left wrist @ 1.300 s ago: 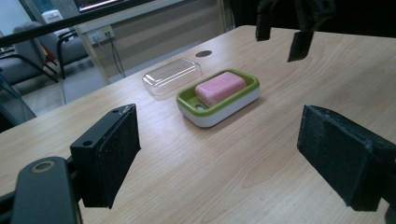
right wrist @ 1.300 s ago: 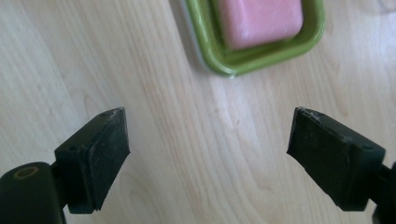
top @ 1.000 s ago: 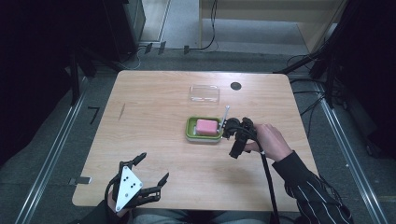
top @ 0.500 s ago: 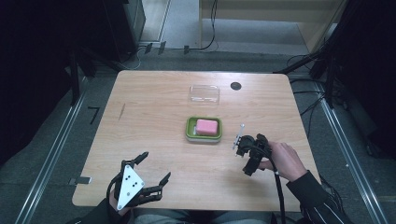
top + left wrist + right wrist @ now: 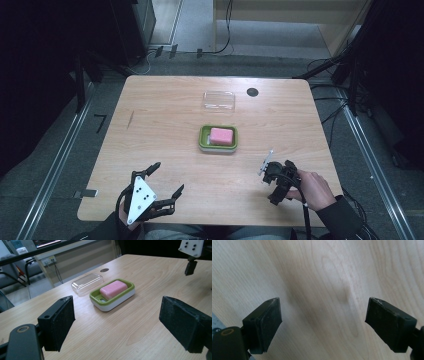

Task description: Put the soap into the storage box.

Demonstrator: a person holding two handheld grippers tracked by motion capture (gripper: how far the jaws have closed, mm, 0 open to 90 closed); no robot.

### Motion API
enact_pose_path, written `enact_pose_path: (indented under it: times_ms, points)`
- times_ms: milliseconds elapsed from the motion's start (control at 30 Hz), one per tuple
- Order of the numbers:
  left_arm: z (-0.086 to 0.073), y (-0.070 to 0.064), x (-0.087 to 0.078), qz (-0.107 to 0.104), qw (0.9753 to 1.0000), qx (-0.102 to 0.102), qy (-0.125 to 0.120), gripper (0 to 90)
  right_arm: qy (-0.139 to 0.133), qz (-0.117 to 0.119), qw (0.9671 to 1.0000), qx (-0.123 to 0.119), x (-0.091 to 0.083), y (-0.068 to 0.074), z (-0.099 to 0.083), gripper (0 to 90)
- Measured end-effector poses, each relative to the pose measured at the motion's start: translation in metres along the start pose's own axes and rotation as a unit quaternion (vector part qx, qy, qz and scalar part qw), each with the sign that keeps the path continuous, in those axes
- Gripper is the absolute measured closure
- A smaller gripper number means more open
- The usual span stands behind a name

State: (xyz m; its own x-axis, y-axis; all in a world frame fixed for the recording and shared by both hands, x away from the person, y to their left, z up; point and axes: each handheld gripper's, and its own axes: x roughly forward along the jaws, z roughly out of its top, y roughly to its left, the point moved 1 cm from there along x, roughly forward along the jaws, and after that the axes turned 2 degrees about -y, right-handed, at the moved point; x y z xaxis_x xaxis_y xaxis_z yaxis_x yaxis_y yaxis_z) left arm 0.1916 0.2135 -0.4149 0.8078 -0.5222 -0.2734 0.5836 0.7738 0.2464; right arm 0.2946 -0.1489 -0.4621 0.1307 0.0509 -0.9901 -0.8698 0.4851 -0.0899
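A pink soap (image 5: 221, 136) lies in a green dish (image 5: 218, 148) mid-counter (image 5: 165, 110), well ahead of both tongs. The left tongs (image 5: 167, 178) and right tongs (image 5: 323, 322) gape apart, empty. The left gripper view shows a clear lid (image 5: 87, 283) just behind the dish.

My table (image 5: 170, 110) is pale wood with a wavy grain; the soap (image 5: 221, 135) on it is pink, in a dish (image 5: 203, 140) green above and white below; the lid (image 5: 219, 100) is clear; my jaws are black; my left gripper (image 5: 166, 177) wears a white plate with dark dots.
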Motion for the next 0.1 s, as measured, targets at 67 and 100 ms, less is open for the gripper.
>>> enact_pose_path:
  times_ms: [67,100]
  points:
    - [0.0000,-0.0001,0.0004,0.000,1.0000,-0.002,0.000,13.6,-0.002,0.001,1.0000,0.004,0.0010,0.0009,-0.0041,14.1]
    - [0.0000,0.0000,0.0006,0.000,1.0000,-0.002,0.000,13.6,-0.001,0.001,1.0000,0.003,0.0009,0.0009,-0.0060,14.2]
